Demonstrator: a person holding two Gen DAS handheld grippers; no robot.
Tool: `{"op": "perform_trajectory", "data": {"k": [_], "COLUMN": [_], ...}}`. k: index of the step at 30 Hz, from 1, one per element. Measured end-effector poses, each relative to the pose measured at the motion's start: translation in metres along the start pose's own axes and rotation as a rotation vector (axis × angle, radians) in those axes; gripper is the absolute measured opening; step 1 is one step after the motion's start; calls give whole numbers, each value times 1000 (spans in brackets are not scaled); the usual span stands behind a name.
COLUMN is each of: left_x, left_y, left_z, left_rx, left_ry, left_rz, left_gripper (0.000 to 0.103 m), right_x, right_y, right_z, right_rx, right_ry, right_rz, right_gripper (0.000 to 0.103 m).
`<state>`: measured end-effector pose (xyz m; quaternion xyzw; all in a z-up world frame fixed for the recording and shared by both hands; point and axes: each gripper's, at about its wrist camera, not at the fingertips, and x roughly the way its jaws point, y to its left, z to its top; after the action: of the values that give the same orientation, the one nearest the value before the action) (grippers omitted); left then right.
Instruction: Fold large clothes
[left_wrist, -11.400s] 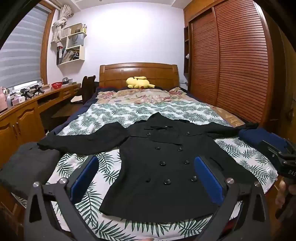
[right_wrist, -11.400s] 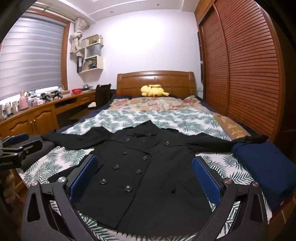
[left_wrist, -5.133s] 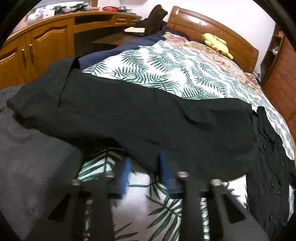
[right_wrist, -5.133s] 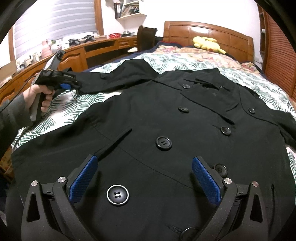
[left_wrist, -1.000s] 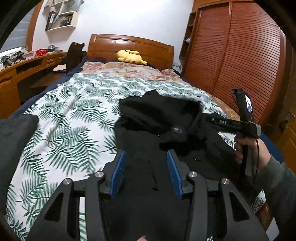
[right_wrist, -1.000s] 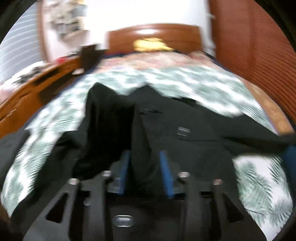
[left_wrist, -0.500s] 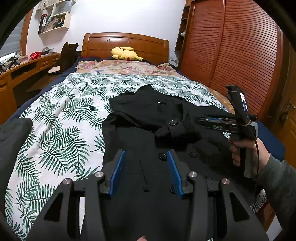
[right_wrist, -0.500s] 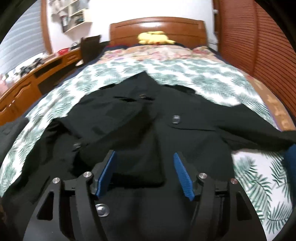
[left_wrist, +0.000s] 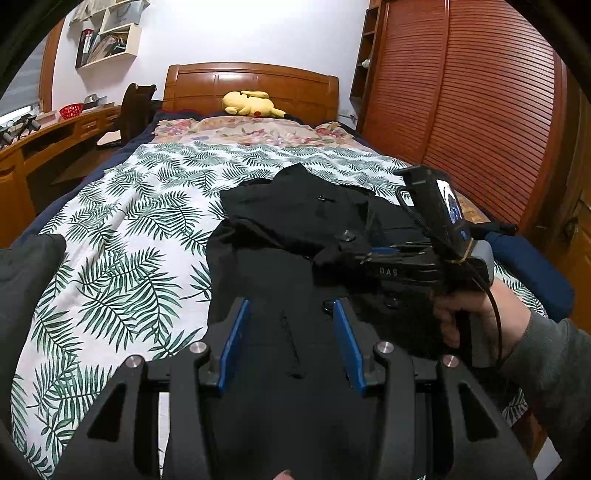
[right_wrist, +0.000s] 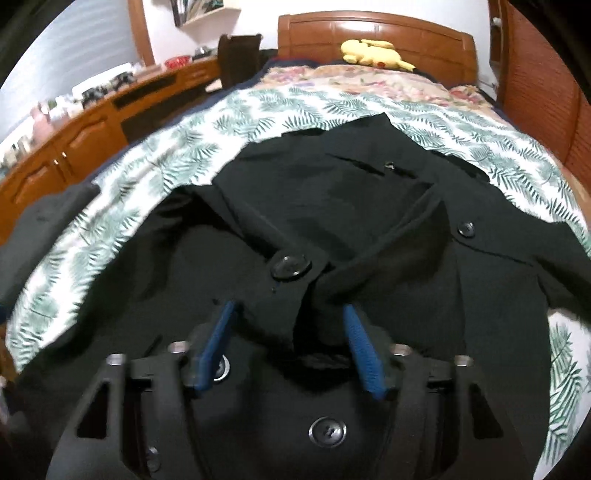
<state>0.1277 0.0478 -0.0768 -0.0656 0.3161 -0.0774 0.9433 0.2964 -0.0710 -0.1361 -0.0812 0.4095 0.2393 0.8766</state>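
Note:
A black double-breasted coat (left_wrist: 295, 229) lies on the leaf-print bedspread (left_wrist: 129, 240), its left sleeve folded across the chest. In the right wrist view the sleeve's cuff (right_wrist: 288, 295), with a large button (right_wrist: 291, 267), lies between the blue pads of my right gripper (right_wrist: 290, 328). Its jaws are closing around the cuff, and the pads do not clearly press on the cloth. My left gripper (left_wrist: 291, 339) hovers over the coat's lower front, open, with nothing between its fingers. A hand (left_wrist: 476, 314) in a grey sleeve holds the right gripper at the coat's right side.
A dark blue folded item (left_wrist: 528, 266) lies at the bed's right edge and a dark grey garment (left_wrist: 26, 280) at its left edge. A yellow plush (left_wrist: 251, 103) rests by the headboard. A wooden desk (left_wrist: 55, 136) runs along the left and a slatted wardrobe (left_wrist: 461, 110) along the right.
The right gripper let go of the sleeve it had carried across the coat, opened wide, then sank toward the cuff with its jaws narrowing. The left gripper stayed put.

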Motion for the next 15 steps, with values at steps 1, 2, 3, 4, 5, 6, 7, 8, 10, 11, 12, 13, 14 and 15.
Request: {"op": "perform_trajectory", "data": {"k": [1,2,3,4,5,6,7,8,10,11,12,13,14,15], "left_x": [0,0,0,0,0,-1,-1,-1,-2,-2,-2,-2,-2,-2], "left_y": [0,0,0,-1,0,0,-1,-1,-3,-3,-4,-5,-5,-5], "left_z": [0,0,0,0,0,0,0,0,0,0,0,0,1,1], "left_rx": [1,2,4,5,6,6,7,8,10,12,14,16,18,19], "left_ry": [1,1,1,0,-1,-1,-3,-4,-6,-7,-7,-6,-6,-6], "left_rz": [-1,-2,-3,-4,-5,-7,-8,-9,-11,-12,-13,-13,-13,-13], "left_gripper": [46,46,46,46,46,46,46,46,46,46,46,46,46,46], "right_x": [1,1,-4,-11,-16,-24,-32,-45,-64,-80,-89,-99,-110,-122], "right_y": [-1,-1,-1,-2,-2,-4,-6,-8,-12,-16,-17,-18,-20,-22], "right_z": [0,0,-1,-1,-1,0,0,1,2,1,1,2,2,0], "right_rx": [-5,-9,-20,-33,-37,-36,-30,-24,-17,-12,-12,-13,-11,-5], "right_ry": [6,6,-8,-24,-33,-46,-59,-79,-105,-124,-136,-148,-161,-175], "right_rz": [9,17,24,34,39,50,62,81,102,119,126,132,140,153], "right_gripper": [11,9,8,6,5,5,5,5,5,5,5,5,5,5]}}
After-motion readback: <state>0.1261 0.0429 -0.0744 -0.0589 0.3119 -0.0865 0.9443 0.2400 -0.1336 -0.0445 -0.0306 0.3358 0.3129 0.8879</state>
